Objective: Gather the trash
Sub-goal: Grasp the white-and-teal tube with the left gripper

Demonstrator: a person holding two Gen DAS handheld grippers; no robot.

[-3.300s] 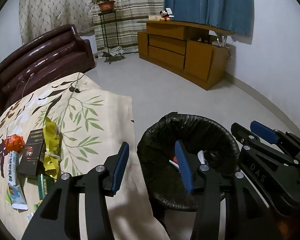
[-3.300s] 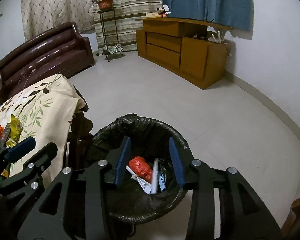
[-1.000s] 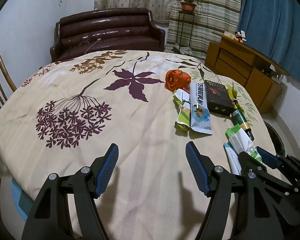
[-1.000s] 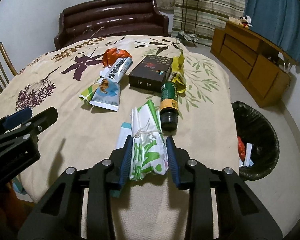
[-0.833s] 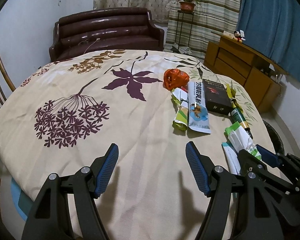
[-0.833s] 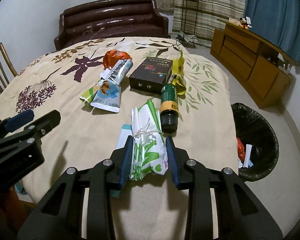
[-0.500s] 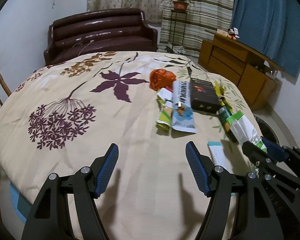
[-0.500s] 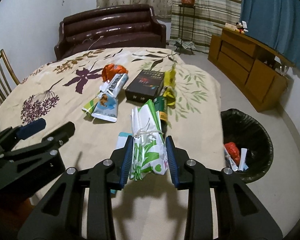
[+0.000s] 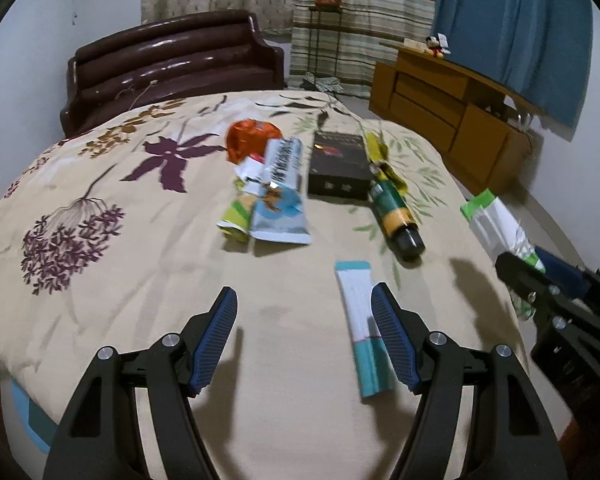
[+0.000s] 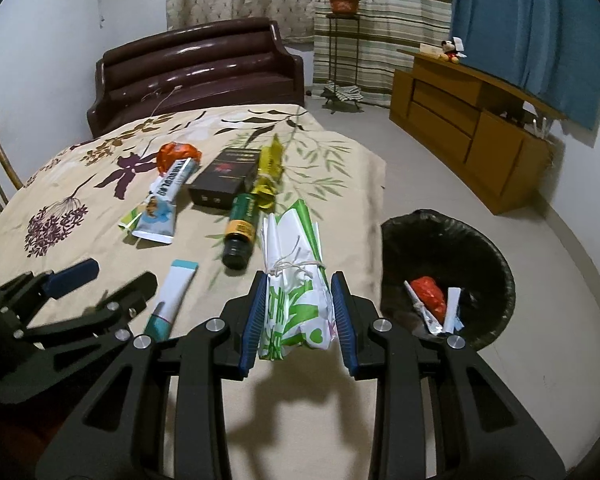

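— Start at the left. What is the left gripper (image 9: 304,336) doing?

— It hangs over the floral tablecloth (image 9: 148,264) with its jaws standing fairly wide and nothing between them. A white and teal tube (image 9: 362,320) lies flat on the cloth, touching or just under the right-hand fingertip; not gripped.

— And the middle of the table?

— Loose trash in a cluster: an orange crumpled wrapper (image 10: 178,154) farthest back, a blue and white pouch (image 10: 162,208) lying over a green sachet (image 10: 129,218), then a black box (image 10: 226,180), a yellow wrapper (image 10: 269,172) along its right side, and a dark green bottle (image 10: 242,224) on its side with the cap toward us.

— The right gripper (image 10: 299,314)?

— Jaws drawn in narrow, pads pressed on both sides of a green and white bag bundle (image 10: 296,280) tied with string. The bundle is off the cloth, near the table's right edge.

— Further right?

— A bin with a black liner (image 10: 452,248) stands on the floor beside the table, holding a red wrapper (image 10: 430,292) and white scraps.
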